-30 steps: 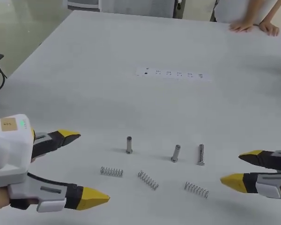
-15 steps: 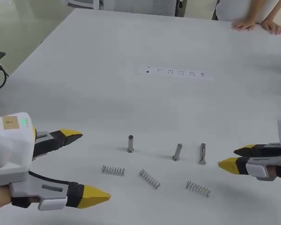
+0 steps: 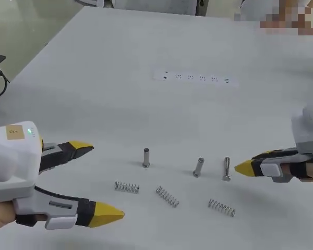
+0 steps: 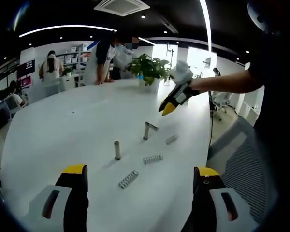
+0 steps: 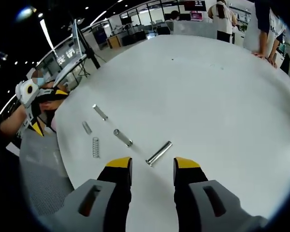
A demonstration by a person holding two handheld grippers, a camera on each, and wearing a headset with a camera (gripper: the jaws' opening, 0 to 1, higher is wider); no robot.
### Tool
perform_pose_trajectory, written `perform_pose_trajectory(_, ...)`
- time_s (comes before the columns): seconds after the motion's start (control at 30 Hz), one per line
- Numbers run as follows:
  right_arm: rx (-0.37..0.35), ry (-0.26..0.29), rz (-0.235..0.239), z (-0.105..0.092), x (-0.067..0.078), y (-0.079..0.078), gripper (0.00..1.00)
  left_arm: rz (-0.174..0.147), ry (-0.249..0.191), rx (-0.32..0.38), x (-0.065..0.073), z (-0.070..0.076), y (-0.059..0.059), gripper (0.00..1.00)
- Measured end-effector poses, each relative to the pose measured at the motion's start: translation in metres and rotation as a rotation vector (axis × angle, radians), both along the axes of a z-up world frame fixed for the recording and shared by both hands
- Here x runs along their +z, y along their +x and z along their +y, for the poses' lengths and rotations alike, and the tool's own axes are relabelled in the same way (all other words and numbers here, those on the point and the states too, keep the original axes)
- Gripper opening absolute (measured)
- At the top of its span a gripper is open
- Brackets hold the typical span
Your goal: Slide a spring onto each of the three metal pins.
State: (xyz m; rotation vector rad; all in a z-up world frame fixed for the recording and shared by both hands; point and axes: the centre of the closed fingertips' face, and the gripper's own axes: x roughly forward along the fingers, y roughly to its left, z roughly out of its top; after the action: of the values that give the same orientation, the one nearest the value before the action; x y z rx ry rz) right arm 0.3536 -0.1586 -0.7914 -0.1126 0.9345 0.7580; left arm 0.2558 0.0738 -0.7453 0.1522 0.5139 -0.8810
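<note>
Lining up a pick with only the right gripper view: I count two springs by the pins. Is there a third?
Observer: Yes. The head view shows a left spring, a middle spring and a right spring in a row on the table.
Operator: Which do I miss?
Observer: Probably the right spring; it lies on the person's side of the rightmost pin, by the right gripper.
Operator: Is the other gripper busy?
Observer: No, the left gripper is open and empty, left of the left spring.

Three metal pins point(image 3: 146, 158) sit in a row at lower centre of the head view, with three springs point(image 3: 127, 187) just below them. One power strip point(image 3: 195, 78) is at upper centre. There are two grippers: the left gripper point(image 3: 107, 180) at lower left, the right gripper point(image 3: 239, 167) at right.
</note>
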Motion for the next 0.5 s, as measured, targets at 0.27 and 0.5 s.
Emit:
perform_pose_trajectory(0.27,-0.052,-0.004,0.072,0.003,-0.008,0.008,0.30,-0.003,-0.014,0.006,0.001,0.003,0.003,0.86)
perform_pose_trajectory(0.5,-0.066,-0.014,0.100,0.003,-0.011,0.011,0.27,0.006,-0.010,0.000,-0.001,0.002,0.002,0.85)
